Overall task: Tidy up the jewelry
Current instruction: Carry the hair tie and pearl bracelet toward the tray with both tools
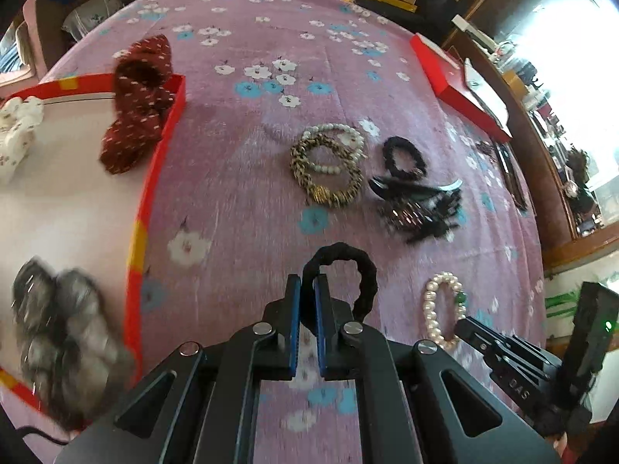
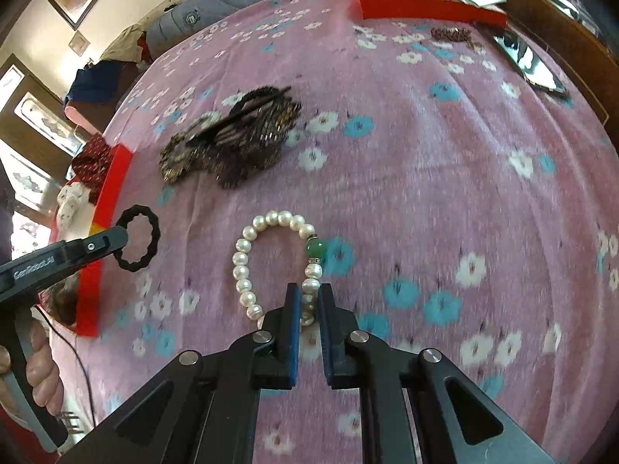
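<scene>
My left gripper (image 1: 308,282) is shut on a black twisted hair tie (image 1: 350,270), whose loop sticks out past the fingertips. In the right wrist view the same hair tie (image 2: 138,242) hangs in the left gripper (image 2: 116,240) beside the red-rimmed box (image 2: 110,189). My right gripper (image 2: 309,290) is shut on a pearl bracelet (image 2: 271,219) with one green bead, its pads pressing the beads on the right side. Whether the bracelet rests on the pink flowered blanket I cannot tell. The left wrist view shows the bracelet (image 1: 433,301) at the right gripper's tip (image 1: 462,326).
The red-rimmed box (image 1: 154,178) at left holds a dark red dotted bow (image 1: 139,108), a grey fur piece (image 1: 58,328) and a white flowered scrunchie (image 1: 15,127). Further out lie beaded bracelets (image 1: 329,162), a black scrunchie (image 1: 404,156) and black hair clips (image 1: 421,205). A red lid (image 1: 452,85) lies far right.
</scene>
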